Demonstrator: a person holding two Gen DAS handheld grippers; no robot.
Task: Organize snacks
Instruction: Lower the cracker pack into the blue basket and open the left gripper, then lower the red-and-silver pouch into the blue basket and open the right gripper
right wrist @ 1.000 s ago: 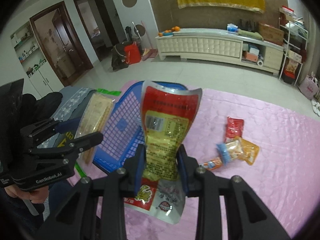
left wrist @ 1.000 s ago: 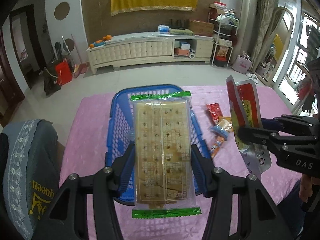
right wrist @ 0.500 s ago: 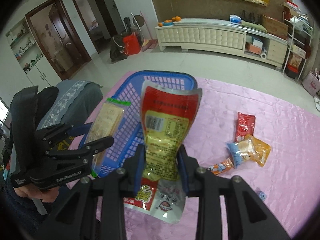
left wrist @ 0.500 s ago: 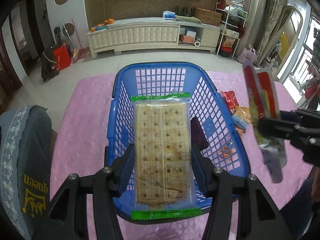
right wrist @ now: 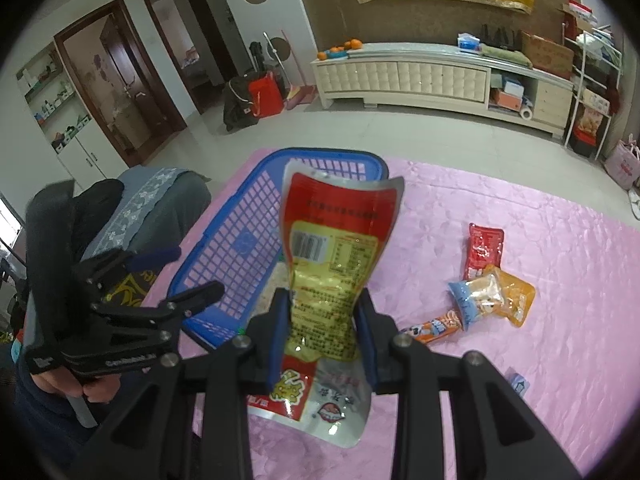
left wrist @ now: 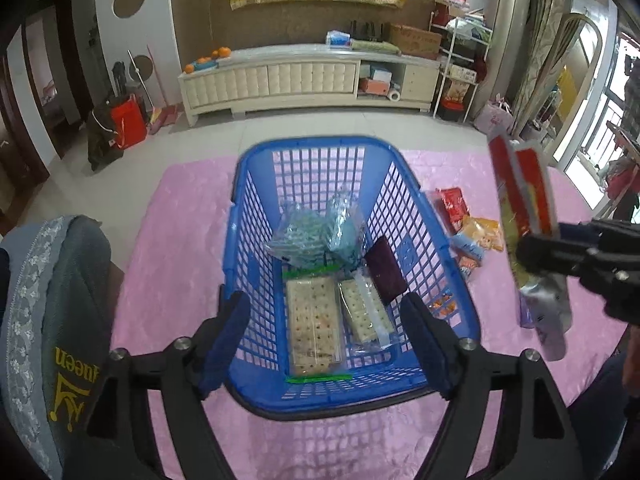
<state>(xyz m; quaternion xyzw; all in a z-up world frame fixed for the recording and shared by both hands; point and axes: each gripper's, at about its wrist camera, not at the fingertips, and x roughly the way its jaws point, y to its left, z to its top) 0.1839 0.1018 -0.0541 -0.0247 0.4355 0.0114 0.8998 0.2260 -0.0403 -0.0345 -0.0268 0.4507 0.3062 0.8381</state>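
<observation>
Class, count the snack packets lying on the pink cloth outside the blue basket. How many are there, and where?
4: a red packet, an orange packet with a pale blue one overlapping it, and an orange stick packet beside them. The held pouch may hide others.

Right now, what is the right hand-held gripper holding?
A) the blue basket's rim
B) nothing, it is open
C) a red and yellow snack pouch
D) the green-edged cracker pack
C: the right hand-held gripper is shut on the red and yellow snack pouch, while the cracker pack lies inside the blue basket.
</observation>
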